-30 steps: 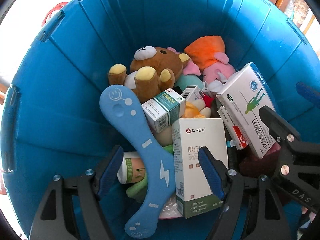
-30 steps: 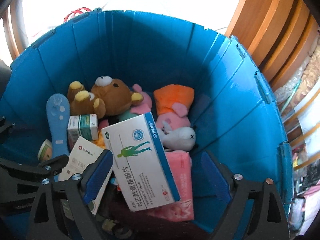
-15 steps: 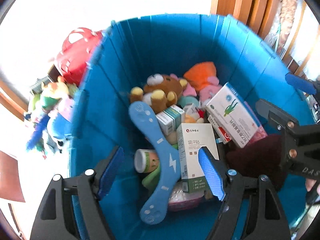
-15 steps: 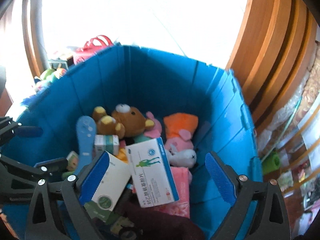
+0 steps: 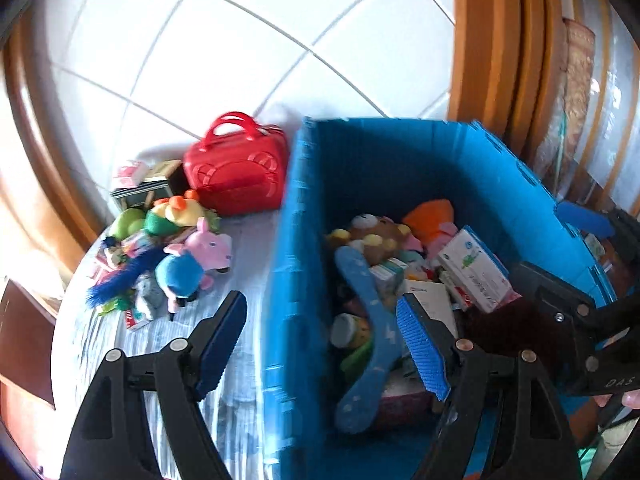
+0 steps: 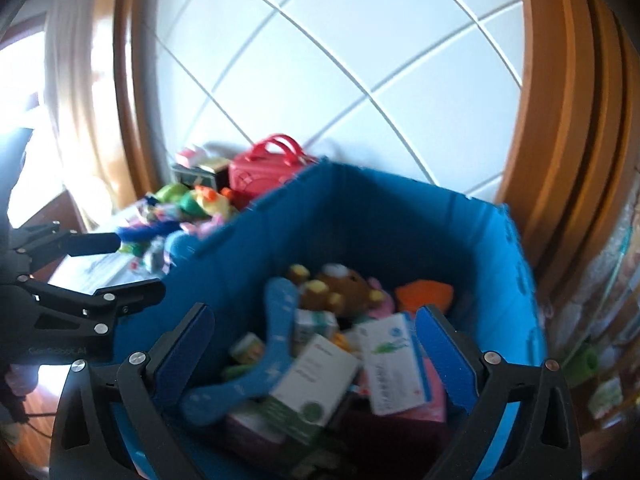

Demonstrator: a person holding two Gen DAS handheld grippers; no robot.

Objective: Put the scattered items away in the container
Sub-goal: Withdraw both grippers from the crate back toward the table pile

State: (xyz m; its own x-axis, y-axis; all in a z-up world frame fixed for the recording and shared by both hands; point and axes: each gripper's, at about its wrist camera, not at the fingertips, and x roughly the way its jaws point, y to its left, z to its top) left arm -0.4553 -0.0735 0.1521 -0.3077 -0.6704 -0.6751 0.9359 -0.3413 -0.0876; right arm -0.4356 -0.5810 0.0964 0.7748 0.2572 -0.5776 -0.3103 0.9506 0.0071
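Blue container (image 5: 400, 152) in left wrist view already holds plush toys and boxes while a scattered pile (image 5: 168, 256) remains left of it, left hand-held gripper (image 5: 320, 340) released and empty; right wrist view shows right hand-held gripper (image 6: 316, 356) likewise released above the contents.

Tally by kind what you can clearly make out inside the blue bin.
Plush toys: 2, brown bear, orange-and-pink plush.
Cartons: 3, green-and-white carton, plain white carton, blue-edged carton.
Boomerang: 1.
Jar: 1.
Total: 7; more lies buried or blurred.
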